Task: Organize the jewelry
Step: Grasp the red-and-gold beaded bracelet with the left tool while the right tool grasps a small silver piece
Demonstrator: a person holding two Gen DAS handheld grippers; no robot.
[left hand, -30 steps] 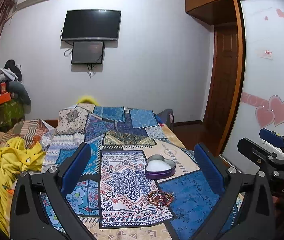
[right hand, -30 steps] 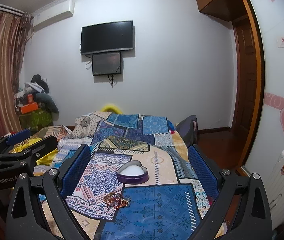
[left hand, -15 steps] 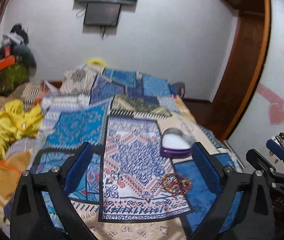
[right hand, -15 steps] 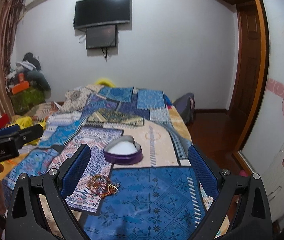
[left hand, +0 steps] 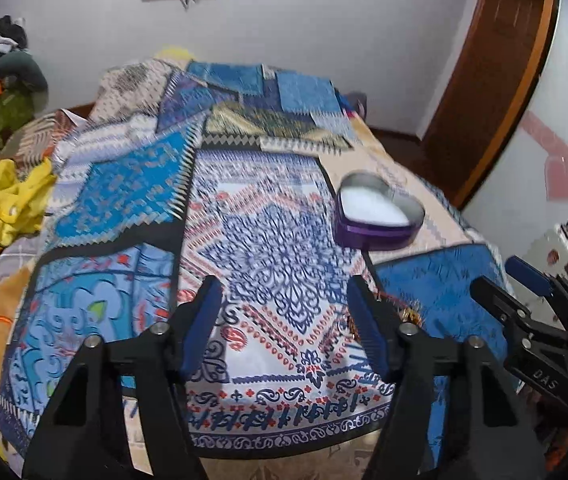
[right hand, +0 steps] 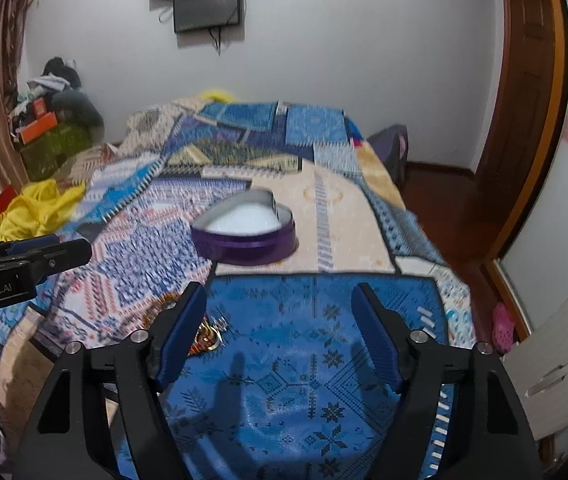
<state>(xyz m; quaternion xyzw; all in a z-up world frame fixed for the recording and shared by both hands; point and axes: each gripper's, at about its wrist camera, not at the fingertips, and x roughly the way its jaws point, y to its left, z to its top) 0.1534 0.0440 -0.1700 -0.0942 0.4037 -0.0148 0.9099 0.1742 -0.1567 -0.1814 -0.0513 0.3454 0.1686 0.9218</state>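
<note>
The approach is judged in hand: both grippers, left gripper point(left hand: 284, 320) and right gripper point(right hand: 278, 332), are closing on nothing, the bangles point(right hand: 204, 334) lying beside the right's left finger, the heart-shaped box point(right hand: 244, 236) beyond.

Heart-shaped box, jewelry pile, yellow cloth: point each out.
heart-shaped box point(right hand: 244, 240), right wrist view, purple side wall.
jewelry pile point(right hand: 204, 338), right wrist view, gold part beside the tong.
yellow cloth point(left hand: 0, 204), left wrist view, crumpled middle.
</note>
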